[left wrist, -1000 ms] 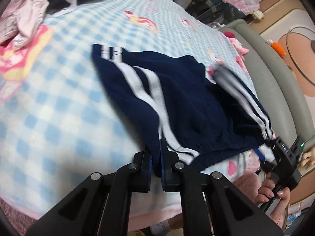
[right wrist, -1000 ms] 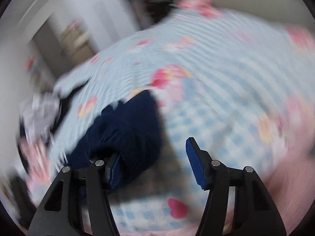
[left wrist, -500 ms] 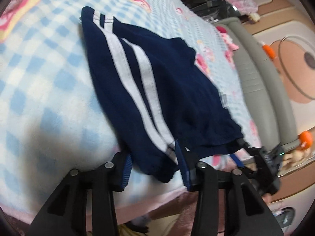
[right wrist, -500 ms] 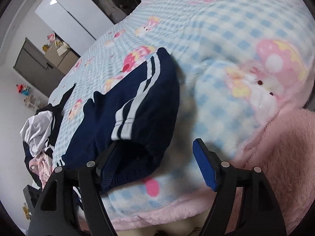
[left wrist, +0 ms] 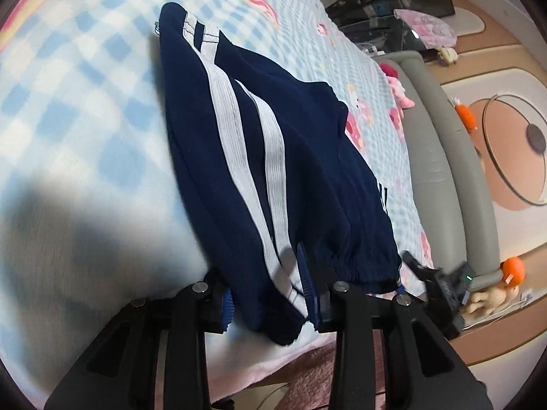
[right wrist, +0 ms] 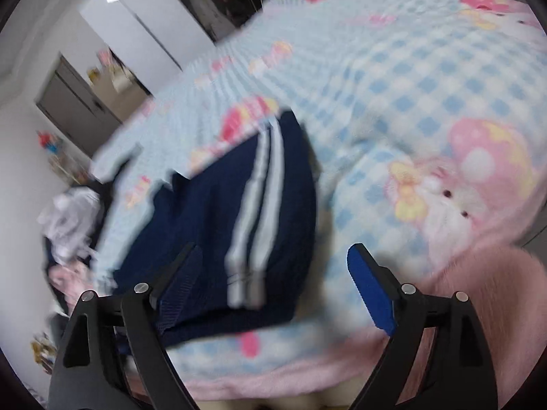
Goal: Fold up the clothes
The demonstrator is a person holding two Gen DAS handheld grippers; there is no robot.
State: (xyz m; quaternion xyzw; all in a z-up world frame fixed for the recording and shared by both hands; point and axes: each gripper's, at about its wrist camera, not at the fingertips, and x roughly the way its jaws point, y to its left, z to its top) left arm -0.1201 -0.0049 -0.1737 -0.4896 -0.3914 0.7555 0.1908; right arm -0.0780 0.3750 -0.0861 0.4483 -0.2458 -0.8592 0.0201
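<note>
Navy shorts (left wrist: 273, 171) with white side stripes, spread flat on the blue-checked blanket (left wrist: 85, 119) near its pink edge. Left gripper (left wrist: 270, 294) at the waistband corner of the shorts, jaws apart around the cloth, not pressing. Right gripper (right wrist: 273, 294) over the shorts' other waistband end, jaws opening wide, striped cloth lying loose between them.

navy shorts (left wrist: 307, 177) with two white side stripes; blanket (left wrist: 85, 109) in light blue and white checks with pink cartoon prints; gripper pads (right wrist: 371, 294) blue.
</note>
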